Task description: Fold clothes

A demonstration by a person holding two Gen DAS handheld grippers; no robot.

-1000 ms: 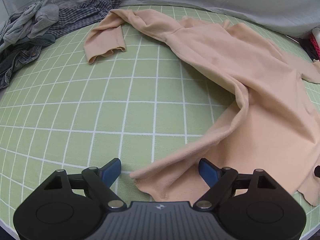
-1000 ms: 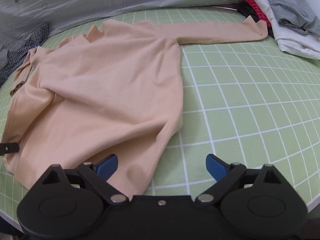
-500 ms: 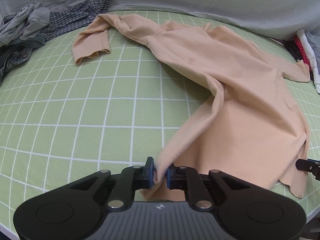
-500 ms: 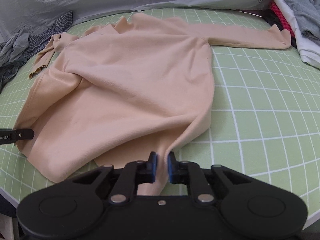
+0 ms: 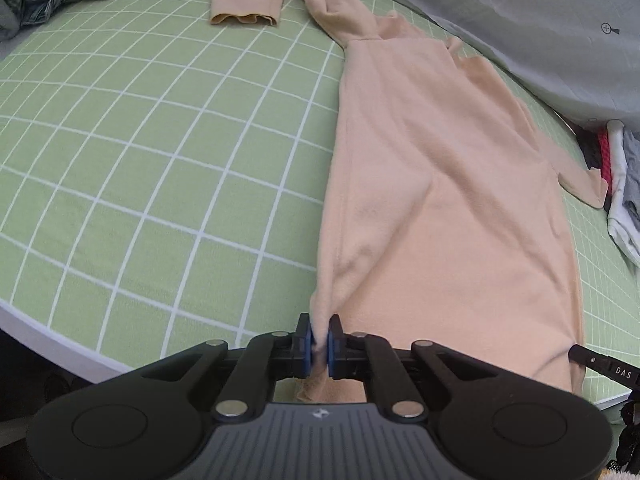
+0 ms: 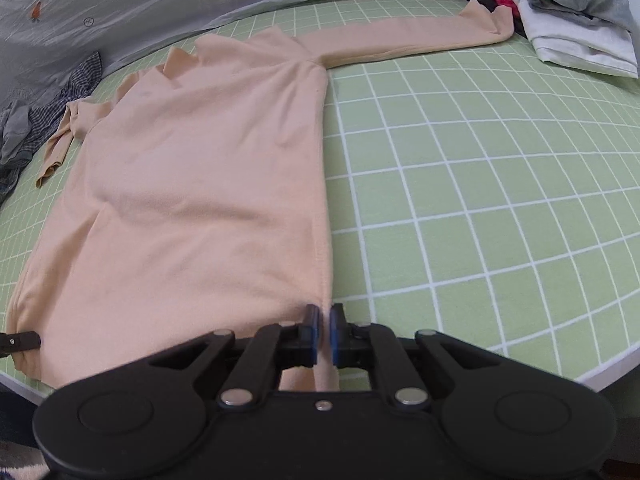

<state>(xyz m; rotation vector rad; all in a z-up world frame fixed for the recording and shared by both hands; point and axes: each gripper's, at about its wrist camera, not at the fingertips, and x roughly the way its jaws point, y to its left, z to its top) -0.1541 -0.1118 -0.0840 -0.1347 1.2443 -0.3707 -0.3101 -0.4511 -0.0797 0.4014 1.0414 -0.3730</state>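
Partly hidden hem (image 5: 318,388) between jaws

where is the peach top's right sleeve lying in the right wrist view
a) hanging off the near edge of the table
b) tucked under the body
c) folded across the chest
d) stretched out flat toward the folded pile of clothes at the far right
d: the sleeve runs straight out across the green grid mat, its cuff ending beside the folded pile, while the peach top lies flat.
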